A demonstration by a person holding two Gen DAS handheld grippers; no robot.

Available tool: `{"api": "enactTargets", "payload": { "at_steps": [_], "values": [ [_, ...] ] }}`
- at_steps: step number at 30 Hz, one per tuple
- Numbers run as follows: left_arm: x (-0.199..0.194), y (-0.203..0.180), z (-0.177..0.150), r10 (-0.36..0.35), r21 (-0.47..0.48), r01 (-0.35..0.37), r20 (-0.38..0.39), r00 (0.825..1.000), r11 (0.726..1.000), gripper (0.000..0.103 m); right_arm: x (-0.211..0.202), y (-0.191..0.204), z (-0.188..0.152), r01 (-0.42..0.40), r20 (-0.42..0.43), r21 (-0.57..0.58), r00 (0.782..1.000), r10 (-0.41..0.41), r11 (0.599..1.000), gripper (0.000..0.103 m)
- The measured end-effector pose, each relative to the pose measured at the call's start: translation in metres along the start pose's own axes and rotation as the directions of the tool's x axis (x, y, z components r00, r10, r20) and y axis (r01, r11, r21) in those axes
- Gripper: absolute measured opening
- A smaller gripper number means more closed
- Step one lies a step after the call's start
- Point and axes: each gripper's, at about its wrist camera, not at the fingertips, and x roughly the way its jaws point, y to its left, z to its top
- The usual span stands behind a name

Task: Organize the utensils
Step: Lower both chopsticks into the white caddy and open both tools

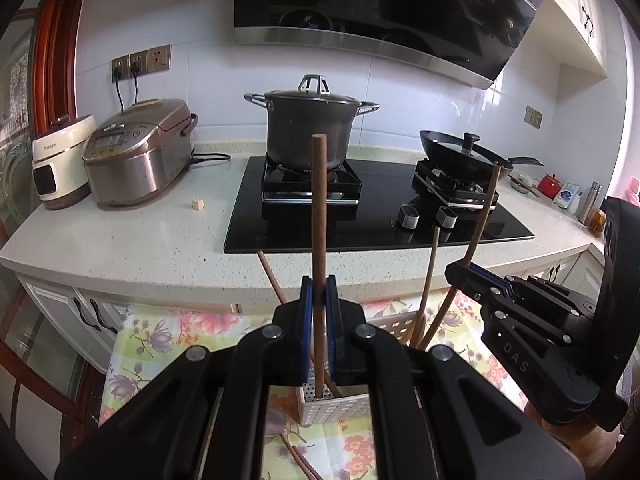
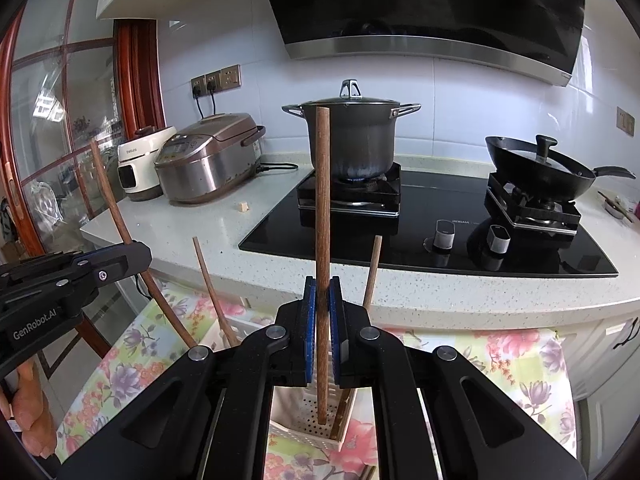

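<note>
My left gripper is shut on a brown wooden chopstick, held upright with its lower tip in a white perforated utensil holder. My right gripper is shut on another wooden chopstick, also upright, its tip inside the same white holder. Each gripper shows in the other's view: the right one and the left one. Two more chopsticks lean in the holder. A loose pair of chopsticks lies on the cloth.
The holder stands on a floral tablecloth in front of a speckled counter. On the counter are a rice cooker, a small white appliance, a black hob with a lidded pot and a pan.
</note>
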Motion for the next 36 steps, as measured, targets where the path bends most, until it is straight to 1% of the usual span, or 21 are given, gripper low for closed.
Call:
{"api": "enactTargets", "payload": {
  "at_steps": [7, 15, 20, 25, 27, 28, 29, 30, 32, 36],
  "values": [
    [0.01, -0.001, -0.007, -0.001, 0.004, 0.002, -0.028, 1.0, 1.0, 0.006, 0.01, 0.002, -0.008, -0.005, -0.026, -0.006, 1.0, 0.005, 1.0, 0.007],
    [0.025, 0.001, -0.015, -0.005, 0.0, 0.005, -0.082, 0.997, 1.0, 0.006, 0.019, 0.002, -0.017, -0.012, -0.088, -0.007, 0.996, 0.012, 1.0, 0.007],
    [0.037, 0.0, -0.019, 0.001, 0.002, -0.001, -0.125, 0.992, 1.0, 0.006, 0.023, 0.004, -0.022, -0.018, -0.114, -0.009, 0.993, 0.016, 1.0, 0.007],
    [0.05, 0.003, -0.023, 0.015, -0.002, -0.015, -0.182, 0.983, 1.0, 0.007, 0.03, 0.003, -0.024, -0.017, -0.142, -0.005, 0.99, 0.016, 1.0, 0.007],
    [0.054, 0.004, -0.023, 0.012, -0.003, -0.013, -0.193, 0.981, 1.0, 0.007, 0.031, 0.003, -0.024, -0.022, -0.143, -0.004, 0.99, 0.021, 1.0, 0.007],
    [0.055, 0.005, -0.023, 0.016, -0.003, -0.017, -0.195, 0.981, 1.0, 0.008, 0.031, 0.003, -0.023, -0.02, -0.142, -0.007, 0.99, 0.019, 1.0, 0.007],
    [0.055, 0.005, -0.023, 0.012, -0.006, -0.014, -0.196, 0.981, 1.0, 0.014, 0.03, 0.002, -0.022, -0.018, -0.137, -0.007, 0.99, 0.017, 1.0, 0.007],
    [0.055, 0.006, -0.022, 0.01, -0.012, -0.013, -0.193, 0.981, 1.0, 0.022, 0.029, 0.002, -0.021, -0.017, -0.132, -0.008, 0.991, 0.016, 1.0, 0.007],
    [0.054, 0.007, -0.022, 0.02, -0.012, -0.023, -0.184, 0.983, 1.0, 0.023, 0.026, 0.002, -0.018, -0.009, -0.122, -0.009, 0.993, 0.007, 1.0, 0.007],
    [0.049, 0.009, -0.021, 0.019, -0.02, -0.022, -0.171, 0.985, 1.0, 0.023, 0.016, -0.001, -0.016, -0.003, -0.104, -0.009, 0.995, 0.002, 1.0, 0.007]
  ]
}}
